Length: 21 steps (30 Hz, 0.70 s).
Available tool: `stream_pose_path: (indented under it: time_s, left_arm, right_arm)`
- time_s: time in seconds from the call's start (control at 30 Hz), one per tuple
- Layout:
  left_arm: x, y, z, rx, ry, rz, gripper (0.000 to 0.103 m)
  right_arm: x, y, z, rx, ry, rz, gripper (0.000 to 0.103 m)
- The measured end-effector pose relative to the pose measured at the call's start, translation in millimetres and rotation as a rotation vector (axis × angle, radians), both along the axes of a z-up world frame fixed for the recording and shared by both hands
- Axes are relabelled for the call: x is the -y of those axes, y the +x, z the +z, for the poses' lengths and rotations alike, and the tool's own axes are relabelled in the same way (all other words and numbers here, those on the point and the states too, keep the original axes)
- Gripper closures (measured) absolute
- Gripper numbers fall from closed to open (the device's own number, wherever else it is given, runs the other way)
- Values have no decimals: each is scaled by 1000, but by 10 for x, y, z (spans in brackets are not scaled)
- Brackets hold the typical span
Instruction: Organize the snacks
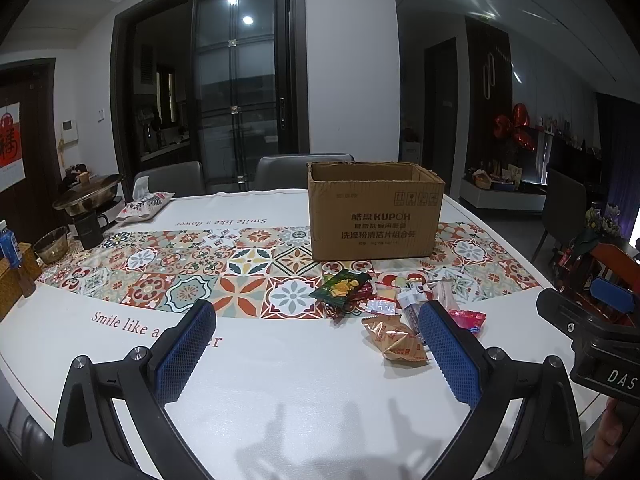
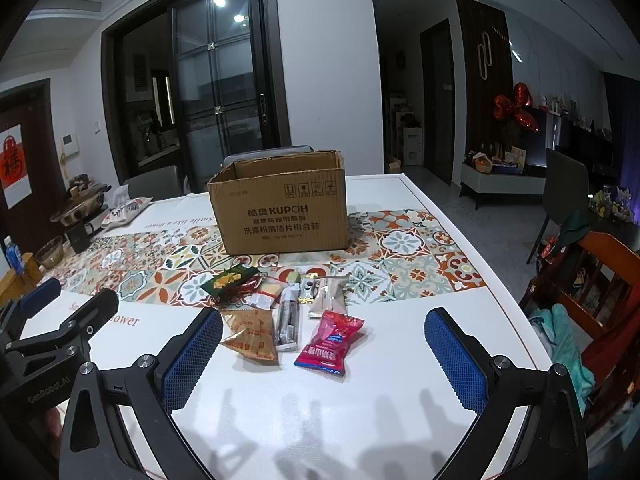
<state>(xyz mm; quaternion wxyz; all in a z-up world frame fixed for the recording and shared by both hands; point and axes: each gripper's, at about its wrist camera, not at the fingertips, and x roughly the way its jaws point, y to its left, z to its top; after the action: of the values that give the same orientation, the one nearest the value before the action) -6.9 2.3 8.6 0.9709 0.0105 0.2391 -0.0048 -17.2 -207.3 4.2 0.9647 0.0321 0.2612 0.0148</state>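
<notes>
Left gripper point(image 1: 316, 344) wide open, nothing held, hovering over bare desk point(image 1: 280, 380). Right gripper point(image 2: 324, 344) also wide open, empty. Snack pile point(image 2: 280, 312) straight ahead of right gripper, ahead and right of left gripper, lying flat on desk. Red packet point(image 2: 330, 342) nearest, between right gripper's fingers in view; orange-tan bag point(image 2: 250, 336) just beside left finger; green packet point(image 2: 230, 282) farther back in the pile. Cardboard box point(image 2: 280, 208) open-topped, upright, beyond pile, apart from it. Far left of left gripper: pot point(image 1: 88, 196), black mug point(image 1: 89, 230), glass bowl point(image 1: 51, 245), blue bottle point(image 1: 10, 250), patterned pouch point(image 1: 146, 206). Right of right gripper: wooden chair point(image 2: 592, 280), off the desk. Nothing between grippers and pile.
</notes>
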Motion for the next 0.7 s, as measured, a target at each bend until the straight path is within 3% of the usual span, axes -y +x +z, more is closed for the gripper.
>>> stream_pose_path:
  time_s: [0.7]
  left_arm:
    - [-10, 5, 24, 1, -1, 2, 0]
  right_arm:
    - [-6, -1, -5, 0, -1, 1, 1]
